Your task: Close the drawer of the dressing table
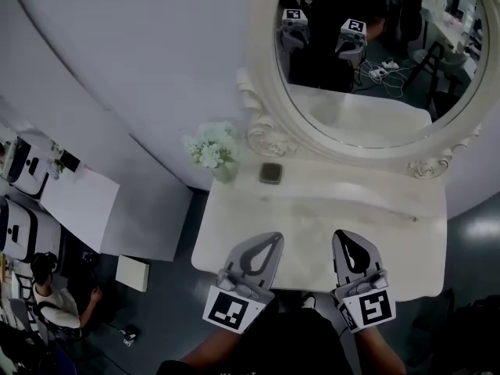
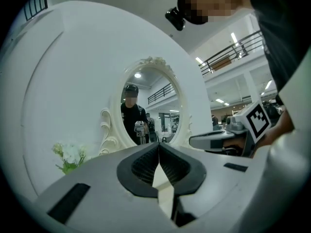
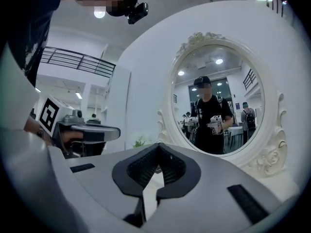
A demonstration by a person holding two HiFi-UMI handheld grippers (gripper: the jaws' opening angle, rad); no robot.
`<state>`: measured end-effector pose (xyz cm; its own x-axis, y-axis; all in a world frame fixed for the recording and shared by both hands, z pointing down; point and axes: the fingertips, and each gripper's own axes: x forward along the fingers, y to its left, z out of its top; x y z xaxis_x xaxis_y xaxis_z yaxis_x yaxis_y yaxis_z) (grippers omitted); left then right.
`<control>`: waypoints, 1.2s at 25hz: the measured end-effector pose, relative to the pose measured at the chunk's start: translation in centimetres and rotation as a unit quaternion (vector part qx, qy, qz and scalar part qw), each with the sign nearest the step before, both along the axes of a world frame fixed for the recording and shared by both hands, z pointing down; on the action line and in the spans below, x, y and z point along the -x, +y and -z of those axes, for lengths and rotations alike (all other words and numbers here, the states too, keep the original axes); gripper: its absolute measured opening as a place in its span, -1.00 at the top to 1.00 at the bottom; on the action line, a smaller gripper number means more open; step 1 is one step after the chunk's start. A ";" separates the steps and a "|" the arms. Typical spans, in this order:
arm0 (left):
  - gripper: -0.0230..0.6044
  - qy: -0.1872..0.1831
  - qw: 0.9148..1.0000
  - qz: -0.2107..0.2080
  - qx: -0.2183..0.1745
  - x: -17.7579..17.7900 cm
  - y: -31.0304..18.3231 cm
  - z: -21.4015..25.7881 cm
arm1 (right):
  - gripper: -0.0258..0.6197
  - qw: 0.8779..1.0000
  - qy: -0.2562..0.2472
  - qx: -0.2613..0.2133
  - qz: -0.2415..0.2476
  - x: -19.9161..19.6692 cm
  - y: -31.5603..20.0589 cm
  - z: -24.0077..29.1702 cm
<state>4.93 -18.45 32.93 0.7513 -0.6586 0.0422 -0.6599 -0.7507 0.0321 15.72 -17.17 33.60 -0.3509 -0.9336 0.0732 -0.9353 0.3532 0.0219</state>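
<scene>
Dressing table [image 1: 312, 209]: white, wavy-edged tabletop, set against a grey wall.
Mirror [image 1: 367, 69]: oval, carved cream frame, upright at back.
Drawer: hidden beneath the front edge.

I count two grippers in my hands, my left gripper [image 1: 273, 239] and my right gripper [image 1: 342, 236]. Each carries one marker cube [image 1: 232, 309], so there are two cubes in all. In front of me stands one dressing table [image 1: 328, 209] with one oval mirror [image 1: 367, 108], and the glass shows two reflected grippers. On the table top there is one bunch of pale flowers [image 1: 211, 148] and one dark square object [image 1: 271, 173]. Down at the left I see one white box [image 1: 132, 273] and one seated person [image 1: 48, 295].
</scene>
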 end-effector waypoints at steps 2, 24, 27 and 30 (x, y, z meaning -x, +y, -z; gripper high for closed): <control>0.91 0.015 1.000 0.001 -0.016 -1.1 0.8 1.5 | 0.92 1.000 -0.006 -0.006 -0.009 -1.8 1.2 1.0; 0.91 0.042 0.993 0.004 -0.113 -4.7 4.1 9.4 | 0.92 0.990 -0.017 -0.087 -0.111 -10.3 7.6 8.6; 0.91 0.041 0.994 -0.003 -0.101 -4.5 4.2 9.2 | 0.92 0.989 -0.005 -0.089 -0.120 -9.9 7.8 9.1; 0.91 0.039 0.995 -0.005 -0.097 -3.9 4.2 9.1 | 0.92 0.989 -0.001 -0.086 -0.121 -9.2 7.8 9.2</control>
